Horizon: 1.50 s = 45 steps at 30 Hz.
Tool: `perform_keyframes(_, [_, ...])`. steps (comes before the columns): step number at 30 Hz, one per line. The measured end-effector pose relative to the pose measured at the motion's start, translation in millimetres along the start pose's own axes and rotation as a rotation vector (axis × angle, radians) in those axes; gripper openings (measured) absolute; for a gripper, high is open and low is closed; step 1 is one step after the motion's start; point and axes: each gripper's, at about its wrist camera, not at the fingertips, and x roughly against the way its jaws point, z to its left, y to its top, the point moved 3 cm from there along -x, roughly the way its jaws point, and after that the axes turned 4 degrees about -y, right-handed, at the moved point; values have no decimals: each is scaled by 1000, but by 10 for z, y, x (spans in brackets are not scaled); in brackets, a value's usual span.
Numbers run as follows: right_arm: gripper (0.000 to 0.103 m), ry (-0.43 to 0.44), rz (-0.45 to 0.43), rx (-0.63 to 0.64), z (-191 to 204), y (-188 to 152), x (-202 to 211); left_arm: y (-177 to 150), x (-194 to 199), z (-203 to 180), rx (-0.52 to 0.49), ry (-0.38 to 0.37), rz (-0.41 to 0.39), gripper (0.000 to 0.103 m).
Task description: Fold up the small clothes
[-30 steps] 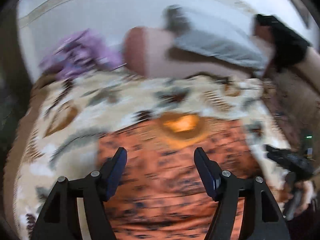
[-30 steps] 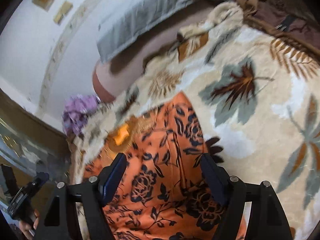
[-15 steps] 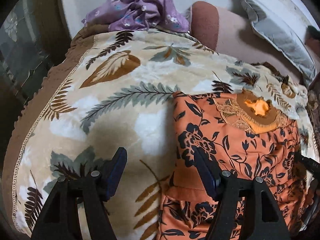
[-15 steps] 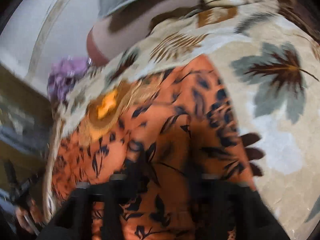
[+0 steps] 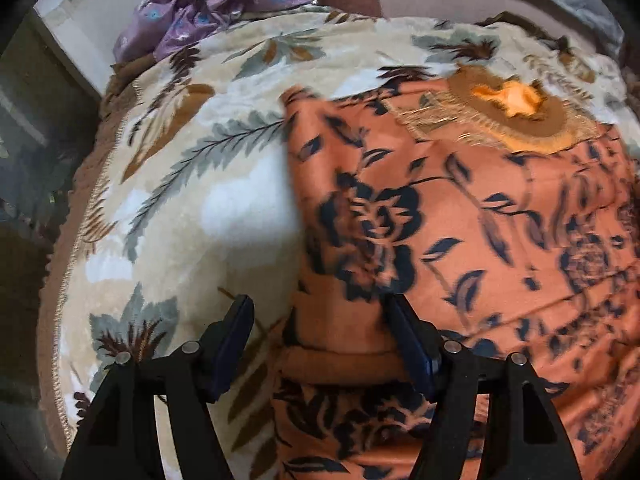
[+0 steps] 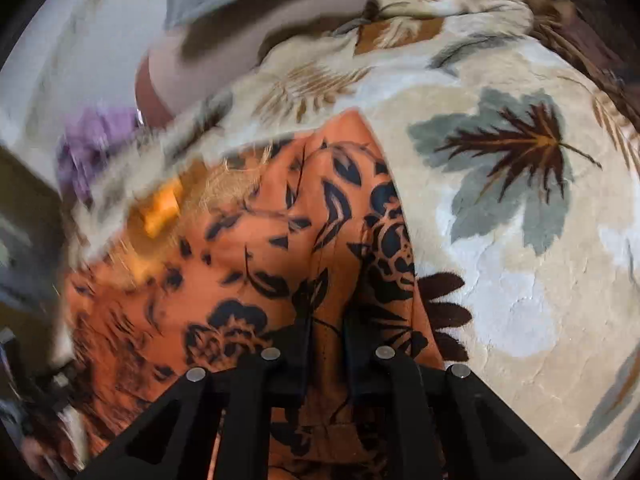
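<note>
Plush leaf-print blanket (image 5: 208, 216), scalloped brown edge; thin orange floral garment (image 5: 472, 216) flat on it, embroidered neckline toward blanket's far edge; right gripper (image 6: 326, 344) clenched on garment fabric; left gripper (image 5: 320, 320) released, straddling garment's side edge.

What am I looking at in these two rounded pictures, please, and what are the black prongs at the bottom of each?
Those prongs are hand-held two-finger grippers; a person holds one in each hand, and each carries a wide-angle camera looking along its fingers. One picture is from the left gripper, the other from the right gripper. An orange garment with a black flower print lies spread on a cream plush blanket with a leaf pattern. A crumpled purple flowered cloth sits at the blanket's far edge. The left gripper is open, straddling the garment's side edge. The right gripper has just closed on a fold of the garment.
</note>
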Motion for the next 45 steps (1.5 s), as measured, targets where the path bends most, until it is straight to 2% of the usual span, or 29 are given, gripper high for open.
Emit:
perform_keyframes(1, [21, -1, -17, -9, -26, 28, 105, 3, 53, 13, 3, -17, -10, 70])
perform_keyframes(3, [21, -10, -108, -45, -127, 73, 346, 23, 181, 50, 12, -27, -46, 70])
perform_keyframes(5, [26, -20, -195, -78, -241, 111, 543, 74, 302, 92, 35, -50, -102, 70])
perform_keyframes(7, [27, 35, -234, -46, -206, 135, 602, 142, 352, 111, 65, -74, -148, 70])
perform_keyframes(9, [27, 92, -184, -1, -62, 123, 488, 197, 255, 81, 78, -64, -135, 70])
perform_keyframes(11, [27, 104, -116, 47, 124, 83, 288, 201, 96, 65, 93, -56, -100, 70])
perform_keyframes(12, [27, 73, -85, 75, 185, 54, 158, 180, -20, 49, 95, -58, -69, 70])
perform_keyframes(14, [27, -14, 2, 108, 204, -17, -117, 108, -256, 72, 121, -51, 9, 77])
perform_keyframes(15, [27, -14, 9, 106, 200, -46, -172, 99, -257, 114, 152, -55, -5, 83])
perform_keyframes(17, [27, -26, -18, 136, 252, -55, -75, 87, -188, 173, 196, -52, -3, 85])
perform_keyframes(19, [27, 0, -48, 141, 278, -93, 112, 81, -33, 159, 188, -43, -32, 85])
perform_keyframes(23, [27, 66, -174, 185, 434, -322, 690, -23, 650, 13, 146, 6, -221, 85])
perform_keyframes(26, [27, 98, -288, 229, 673, -517, 1170, -198, 1232, -99, 150, 43, -353, 95])
perform_keyframes(28, [38, 104, -351, 241, 770, -708, 1454, -331, 1538, -124, 171, 76, -427, 100])
perform_keyframes(29, [62, 90, -383, 239, 791, -817, 1580, -422, 1702, -155, 179, 88, -470, 100])
perform_keyframes(30, [80, 83, -426, 232, 798, -931, 1720, -492, 1802, -163, 181, 100, -496, 100])
perform_keyframes(31, [80, 80, -465, 235, 807, -1031, 1855, -560, 1893, -172, 183, 115, -516, 101])
perform_keyframes(36, [80, 50, -480, 284, 853, -1348, 2226, -871, 2162, -195, 193, 112, -554, 101])
perform_keyframes(40, [80, 59, -464, 285, 842, -1517, 2331, -1049, 2250, -230, 220, 97, -552, 101])
perform_keyframes(45, [80, 53, -448, 265, 743, -1677, 2344, -1189, 2279, -268, 214, 124, -544, 101])
